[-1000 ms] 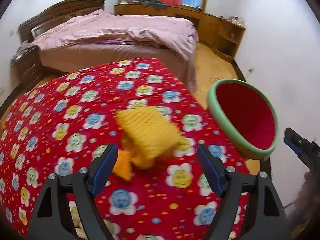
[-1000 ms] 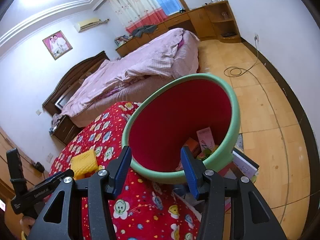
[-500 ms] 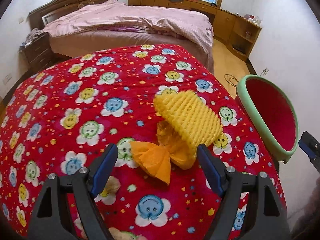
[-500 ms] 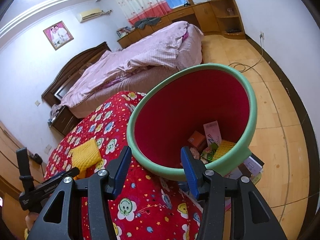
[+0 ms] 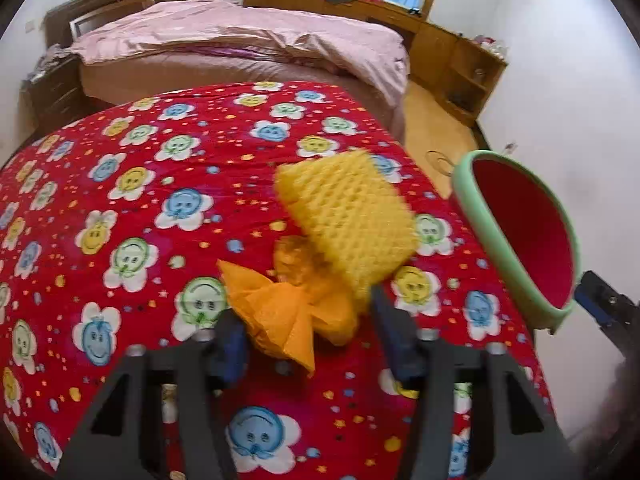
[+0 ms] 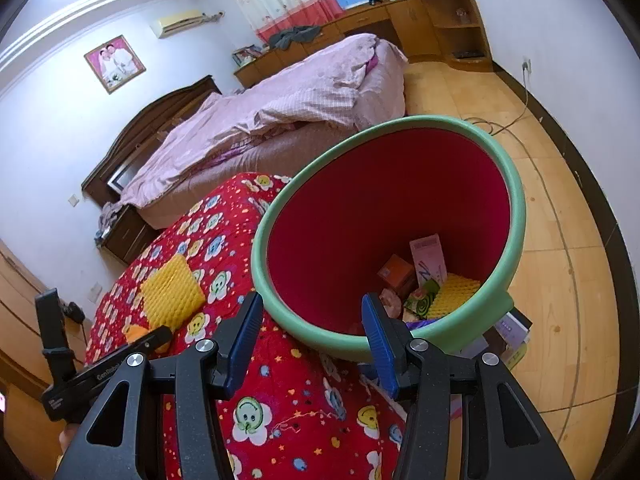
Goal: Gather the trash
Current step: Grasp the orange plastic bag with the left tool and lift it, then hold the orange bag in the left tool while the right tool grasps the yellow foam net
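Observation:
A yellow foam net sleeve (image 5: 352, 216) and a crumpled orange paper (image 5: 288, 312) lie together on the red flower-print quilt (image 5: 132, 208). My left gripper (image 5: 310, 344) is open, its fingers on either side of the orange paper. My right gripper (image 6: 312, 336) is shut on the near rim of a green bin with a red inside (image 6: 384, 200), held tilted at the quilt's right edge. The bin holds several pieces of trash (image 6: 424, 276). The bin (image 5: 520, 236) also shows at the right of the left wrist view. The yellow sleeve (image 6: 172, 296) shows in the right wrist view too.
A bed with pink covers (image 5: 248, 44) stands behind the quilted surface. Wooden cabinets (image 5: 460, 64) line the far wall. Wooden floor (image 6: 540, 208) with a cable lies to the right. Books or papers (image 6: 508, 332) lie on the floor under the bin.
My left gripper has moved forward and down until its open fingers straddle the orange paper. The bin has tilted a little more, showing more trash inside.

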The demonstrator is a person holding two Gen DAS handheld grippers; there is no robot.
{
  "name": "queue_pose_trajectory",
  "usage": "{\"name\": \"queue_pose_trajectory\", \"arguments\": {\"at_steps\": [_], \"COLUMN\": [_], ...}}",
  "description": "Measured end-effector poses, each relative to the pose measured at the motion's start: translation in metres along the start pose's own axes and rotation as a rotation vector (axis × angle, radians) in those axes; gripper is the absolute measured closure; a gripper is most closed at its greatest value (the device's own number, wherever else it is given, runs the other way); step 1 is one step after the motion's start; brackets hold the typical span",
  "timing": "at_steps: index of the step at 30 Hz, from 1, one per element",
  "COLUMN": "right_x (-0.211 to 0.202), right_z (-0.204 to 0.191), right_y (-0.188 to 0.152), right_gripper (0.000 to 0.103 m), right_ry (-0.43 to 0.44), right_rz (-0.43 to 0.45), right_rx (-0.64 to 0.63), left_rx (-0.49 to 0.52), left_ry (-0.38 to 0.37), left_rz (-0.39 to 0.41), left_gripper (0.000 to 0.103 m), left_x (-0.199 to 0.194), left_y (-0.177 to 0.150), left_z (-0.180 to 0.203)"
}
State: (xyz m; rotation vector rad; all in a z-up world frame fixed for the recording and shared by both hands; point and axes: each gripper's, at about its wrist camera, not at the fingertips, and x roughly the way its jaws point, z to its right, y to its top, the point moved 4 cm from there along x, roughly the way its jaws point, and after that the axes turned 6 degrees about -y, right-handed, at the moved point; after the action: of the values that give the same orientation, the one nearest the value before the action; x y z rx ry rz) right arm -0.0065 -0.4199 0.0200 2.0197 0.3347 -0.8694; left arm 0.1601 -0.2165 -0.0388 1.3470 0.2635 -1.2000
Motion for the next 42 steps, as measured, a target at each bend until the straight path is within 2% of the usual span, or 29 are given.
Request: {"name": "queue_pose_trajectory", "arguments": {"at_steps": [4, 6, 8, 15, 28, 42], "right_x": [-0.003, -0.007, -0.009, -0.014, -0.006, 0.021], "right_z": [-0.008, -0.013, -0.017, -0.040, -0.086, -0.111], "right_y": [-0.002, -0.004, -0.005, -0.016, -0.052, -0.096], "right_gripper": [0.050, 0.050, 0.050, 0.050, 0.050, 0.051], "right_ry": [0.011, 0.015, 0.019, 0.050, 0.110, 0.093], "right_rz": [0.000, 0.003, 0.005, -0.008, -0.099, -0.204], "right_rx": [-0.009, -0.022, -0.030, -0.068, -0.169, -0.243], "left_rx": [0.032, 0.044, 0.042, 0.015, -0.062, -0.118], "left_ry": [-0.011, -0.019, -0.031, -0.051, 0.001, -0.006], "left_rz": [0.021, 0.032, 0.039, 0.071, 0.167, 0.207], "left_gripper": [0.070, 0.083, 0.088, 0.089, 0.089, 0.089], "left_x": [-0.009, -0.017, -0.024, -0.050, -0.109, -0.134], "left_y": [-0.002, -0.003, -0.004, -0.013, -0.027, -0.038], "left_z": [0.009, 0.012, 0.012, 0.005, -0.030, -0.045]}}
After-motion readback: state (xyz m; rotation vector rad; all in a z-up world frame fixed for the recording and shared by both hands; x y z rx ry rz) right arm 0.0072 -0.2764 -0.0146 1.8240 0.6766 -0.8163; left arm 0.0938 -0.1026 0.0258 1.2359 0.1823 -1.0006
